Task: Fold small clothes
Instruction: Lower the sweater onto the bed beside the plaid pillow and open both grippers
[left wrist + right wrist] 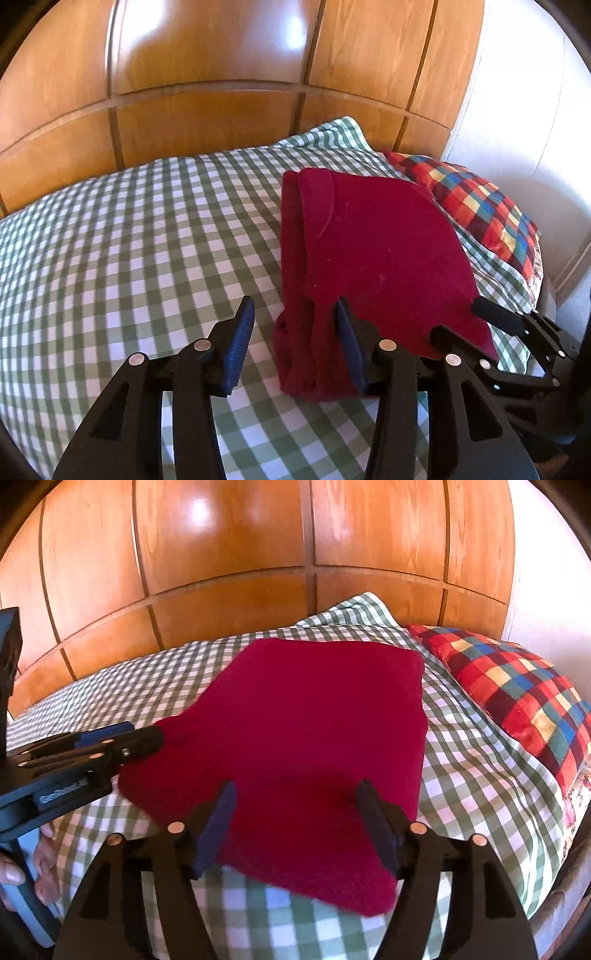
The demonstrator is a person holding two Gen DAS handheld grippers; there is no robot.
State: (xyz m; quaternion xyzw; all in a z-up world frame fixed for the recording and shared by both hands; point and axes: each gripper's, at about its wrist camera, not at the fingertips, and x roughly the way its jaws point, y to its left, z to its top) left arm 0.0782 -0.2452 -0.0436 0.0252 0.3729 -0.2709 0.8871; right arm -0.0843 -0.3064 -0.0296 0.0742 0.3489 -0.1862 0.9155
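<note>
Wood panelling (207, 122) fills the top of both views above a green-checked bedcover (129, 236). Right of centre on it lies a folded dark red garment (380, 258), beside a multicoloured plaid pillow (517, 694) at right. The right gripper (297, 812) is spread over the garment's near end, gripping nothing. The left gripper (295, 325) is part open, one finger (347, 332) against the garment's left folds.
</note>
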